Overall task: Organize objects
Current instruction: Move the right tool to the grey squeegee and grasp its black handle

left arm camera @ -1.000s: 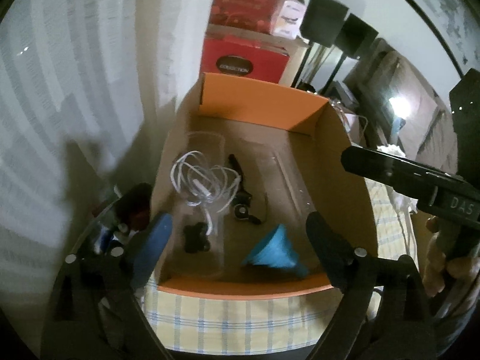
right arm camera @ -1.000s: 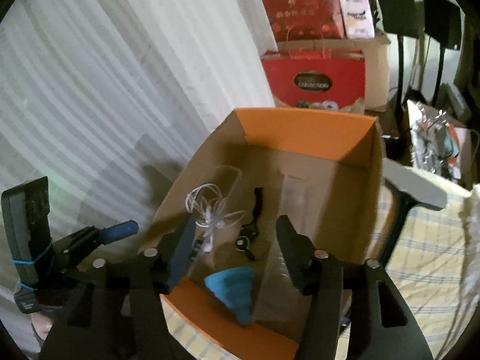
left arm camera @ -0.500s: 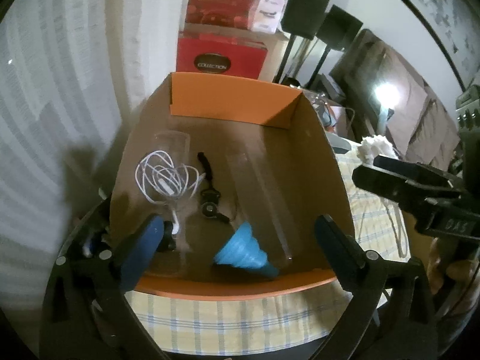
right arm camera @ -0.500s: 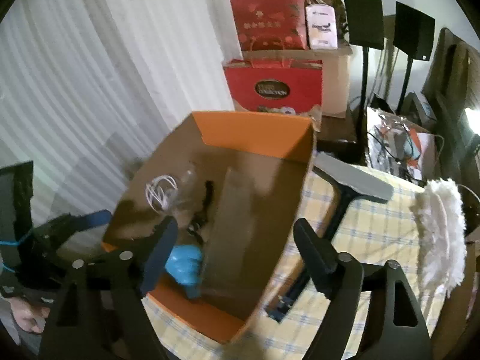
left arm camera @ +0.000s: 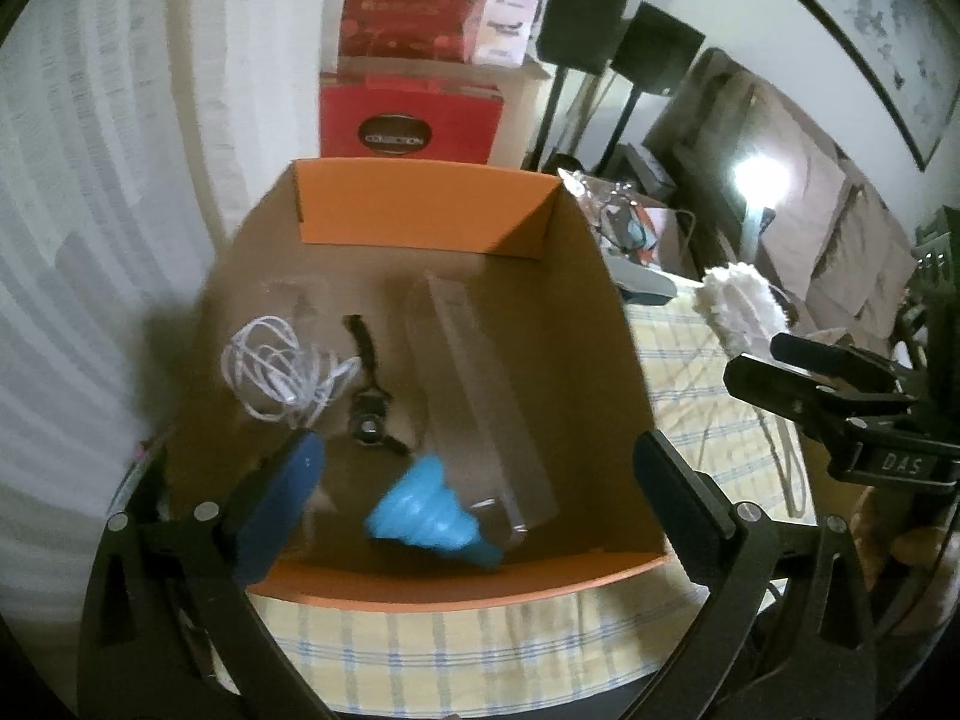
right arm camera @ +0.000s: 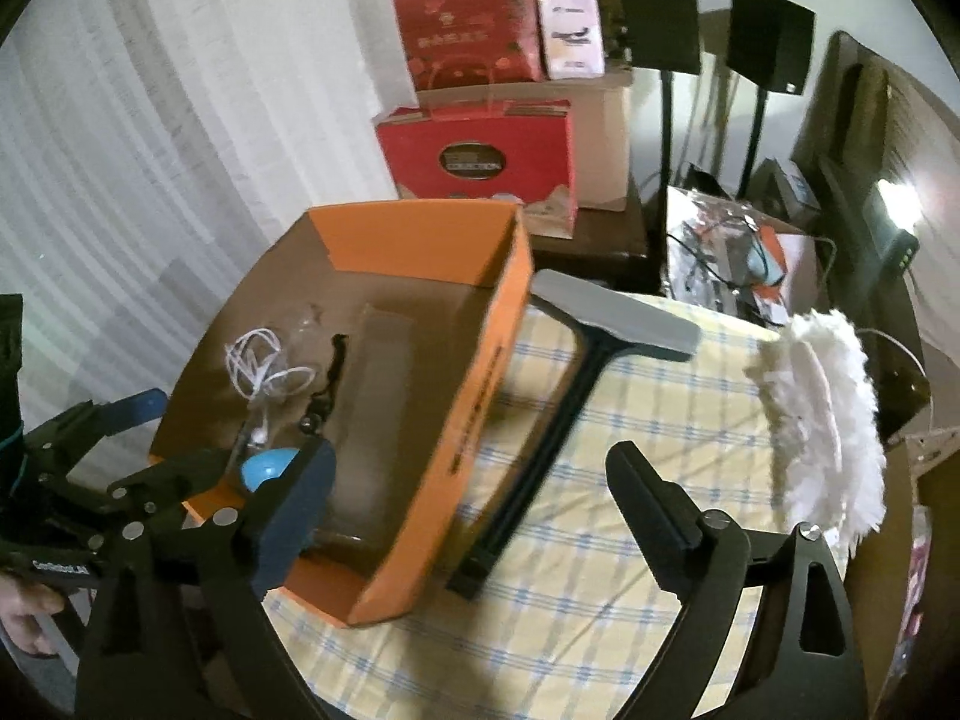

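Note:
An orange cardboard box (left arm camera: 420, 216) stands on the checked tablecloth; it also shows in the right wrist view (right arm camera: 480, 372). Inside lie a white coiled cable (left arm camera: 282, 372), a black strap piece (left arm camera: 369, 396), a blue collapsible funnel (left arm camera: 429, 516) and a clear flat case (left arm camera: 480, 384). My left gripper (left arm camera: 474, 480) is open and empty above the box's near end. My right gripper (right arm camera: 474, 492) is open and empty over the cloth, right of the box. A squeegee (right arm camera: 600, 330) with a black handle and a white fluffy duster (right arm camera: 822, 408) lie on the cloth.
Red gift boxes (right arm camera: 480, 162) and a cardboard carton stand behind the table. Two black speakers on stands (right arm camera: 660, 18) are at the back. A cluttered side table (right arm camera: 732, 252) is at the right. White curtains hang on the left.
My right gripper has swung right, away from the box, bringing the squeegee and duster into view. My left gripper has drawn back and risen a little over the box.

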